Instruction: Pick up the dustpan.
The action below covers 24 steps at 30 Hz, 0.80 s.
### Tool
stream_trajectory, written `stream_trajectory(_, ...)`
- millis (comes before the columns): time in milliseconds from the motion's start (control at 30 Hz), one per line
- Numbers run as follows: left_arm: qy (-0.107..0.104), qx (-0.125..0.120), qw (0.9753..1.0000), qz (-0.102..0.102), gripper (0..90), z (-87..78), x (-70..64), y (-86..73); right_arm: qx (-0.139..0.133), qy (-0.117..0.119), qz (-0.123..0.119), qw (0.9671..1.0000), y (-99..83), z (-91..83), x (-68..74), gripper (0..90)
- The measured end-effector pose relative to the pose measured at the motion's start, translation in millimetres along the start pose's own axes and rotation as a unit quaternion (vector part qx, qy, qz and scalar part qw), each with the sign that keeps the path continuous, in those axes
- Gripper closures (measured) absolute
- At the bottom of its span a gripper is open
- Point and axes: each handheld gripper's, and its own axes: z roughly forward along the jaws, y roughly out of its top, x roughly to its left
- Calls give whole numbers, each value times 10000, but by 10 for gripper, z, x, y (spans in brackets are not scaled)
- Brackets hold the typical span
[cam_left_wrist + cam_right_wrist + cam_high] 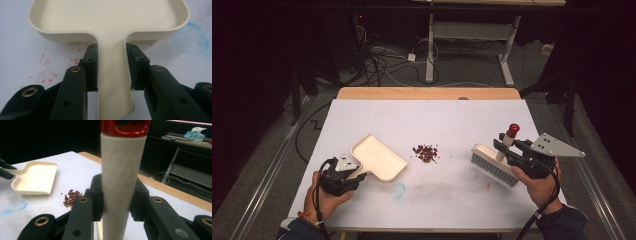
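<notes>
A cream dustpan lies on the white table at the left, its tray facing the centre. My left gripper is shut on the dustpan's handle, one jaw on each side. A small pile of dark red beans sits mid-table between the dustpan and a hand brush. The brush has a cream head with grey bristles resting on the table at the right. My right gripper is shut on the brush's cream handle, which ends in a red cap. The beans and dustpan lie beyond it.
A faint blue ring mark stains the table in front of the dustpan, and small red specks dot the surface. Past the table's wooden far edge are floor cables and a white desk frame.
</notes>
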Motion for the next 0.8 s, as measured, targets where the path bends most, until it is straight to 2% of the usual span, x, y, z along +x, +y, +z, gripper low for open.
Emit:
stream_trajectory(267,-154,88,9997,161,642,-7,-125,-47,41,-3,24,10000,-8,48,-10,693)
stream_trajectory(433,-248,125,9993,247,642,31,-123,-37,0,34,43,10000,-8,69,-1,693)
stream_trajectory(533,-296,115,9991,274,642,38,-115,-26,10,-20,60,10000,-18,97,-1,693)
stream_trajectory(800,-408,137,9987,283,642,53,-138,-44,-89,13,131,9999,31,263,-13,693)
